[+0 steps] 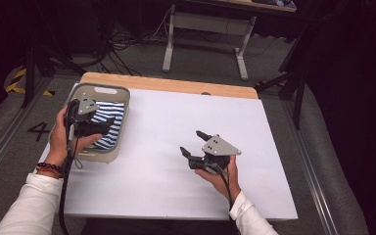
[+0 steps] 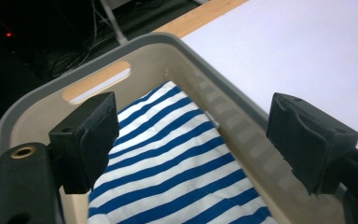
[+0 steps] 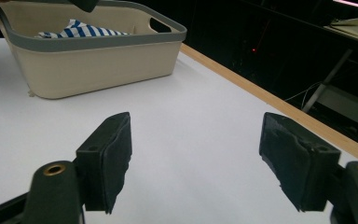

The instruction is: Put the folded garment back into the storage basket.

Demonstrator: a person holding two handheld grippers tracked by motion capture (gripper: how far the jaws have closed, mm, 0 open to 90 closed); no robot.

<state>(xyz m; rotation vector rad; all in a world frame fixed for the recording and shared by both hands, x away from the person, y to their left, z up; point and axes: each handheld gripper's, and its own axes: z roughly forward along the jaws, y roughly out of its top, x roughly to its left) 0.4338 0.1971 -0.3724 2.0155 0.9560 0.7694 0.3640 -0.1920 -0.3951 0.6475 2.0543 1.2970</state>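
Observation:
A blue and white striped cloth (image 1: 108, 123) (image 2: 177, 163) (image 3: 77, 29) lies inside a beige basket with a grey rim (image 1: 122, 93) (image 2: 135, 46) (image 3: 98, 65) at the table's left side. My left gripper (image 1: 106, 124) (image 2: 191, 140) hovers over the basket, jaws open, with the cloth lying below them and nothing pinched. My right gripper (image 1: 192, 142) (image 3: 196, 158) is held above the bare white tabletop at centre right, jaws open and empty, pointing toward the basket.
The white table surface (image 1: 176, 122) has a wooden strip (image 1: 176, 84) along its far edge. Beyond it are a desk frame (image 1: 205, 39), cables on the floor and dark tripod legs (image 1: 293, 83) at the right.

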